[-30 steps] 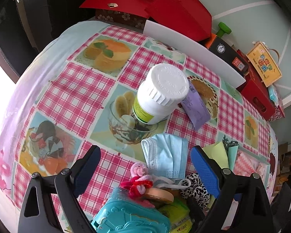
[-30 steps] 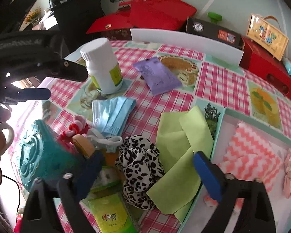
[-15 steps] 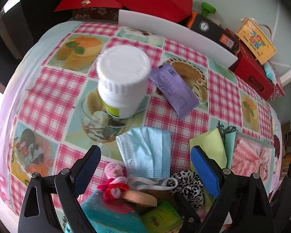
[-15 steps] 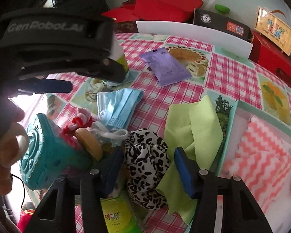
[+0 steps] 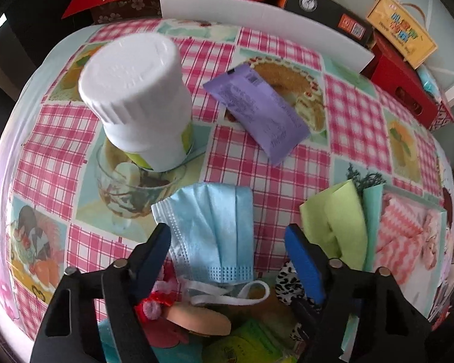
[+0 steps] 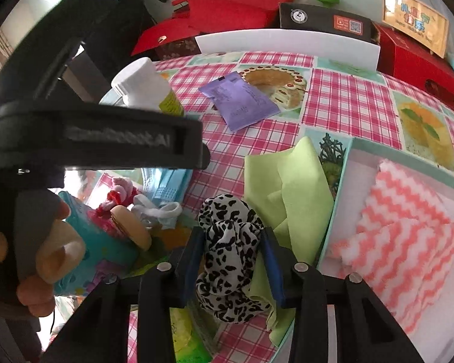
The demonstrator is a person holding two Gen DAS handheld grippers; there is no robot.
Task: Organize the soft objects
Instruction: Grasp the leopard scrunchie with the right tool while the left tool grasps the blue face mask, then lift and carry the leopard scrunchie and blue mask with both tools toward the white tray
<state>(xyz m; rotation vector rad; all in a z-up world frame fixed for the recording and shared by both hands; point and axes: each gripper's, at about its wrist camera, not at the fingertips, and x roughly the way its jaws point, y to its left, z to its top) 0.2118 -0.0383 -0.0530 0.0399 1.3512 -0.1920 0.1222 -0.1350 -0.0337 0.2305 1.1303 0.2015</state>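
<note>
A checked pink oilcloth with printed desserts covers the table. On it, a pleated blue face mask lies between the left gripper jaws, which have just been narrowing but stand apart from it. The right gripper, just closing, squeezes the crumpled leopard-print scrunchie beside a lime cloth.

1 face mask, 1 leopard scrunchie, 1 green cloth, 1 white bottle, 1 purple packet, 2 grippers: left gripper, right gripper.
</note>
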